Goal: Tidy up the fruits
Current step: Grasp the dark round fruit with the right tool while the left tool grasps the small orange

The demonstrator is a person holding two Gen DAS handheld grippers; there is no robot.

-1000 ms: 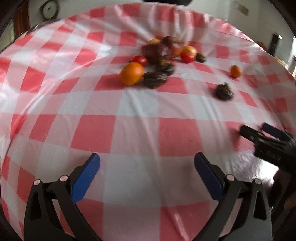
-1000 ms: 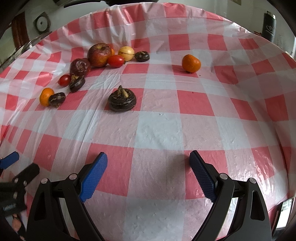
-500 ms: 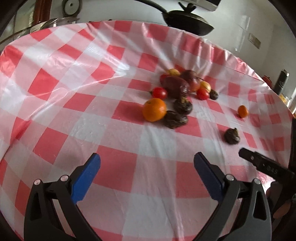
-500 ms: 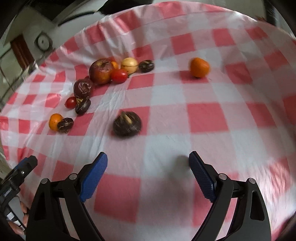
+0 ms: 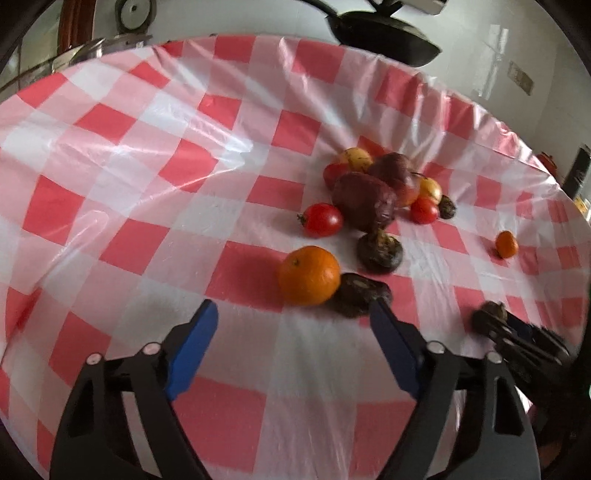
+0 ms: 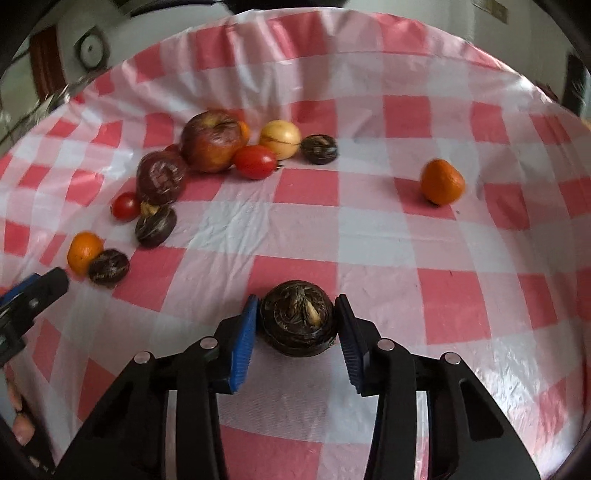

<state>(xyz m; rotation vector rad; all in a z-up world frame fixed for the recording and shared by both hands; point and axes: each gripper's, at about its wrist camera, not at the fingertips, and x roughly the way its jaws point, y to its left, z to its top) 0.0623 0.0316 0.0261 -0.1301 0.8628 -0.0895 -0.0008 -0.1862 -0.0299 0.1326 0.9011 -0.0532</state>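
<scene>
Right gripper [image 6: 295,325] clamped on a dark water chestnut [image 6: 297,323], blue pads pressed to both its flanks after its jaws have just been closing; the chestnut sits on the red-and-white checked tablecloth [image 6: 369,236], on a pale square at the near edge of a red one. Left gripper [image 5: 291,343] with jaws apart and nothing between the pads, though they have just been narrowing; it hangs over bare cloth just short of a large orange [image 5: 309,275], with a second dark chestnut [image 5: 360,299] touching that orange's right side and lying just past the right pad's tip. Main fruit cluster farther back: wrinkled red apple [image 6: 211,141], dark purple fruit [image 6: 161,178], oval tomato [image 6: 255,161], pale yellow fruit [image 6: 279,138], small tomato [image 6: 125,205], more chestnuts. One small orange [image 6: 442,181] lies alone, well apart to the right (slightly blurred). Black pan [image 5: 384,31] beyond the table's far edge.
</scene>
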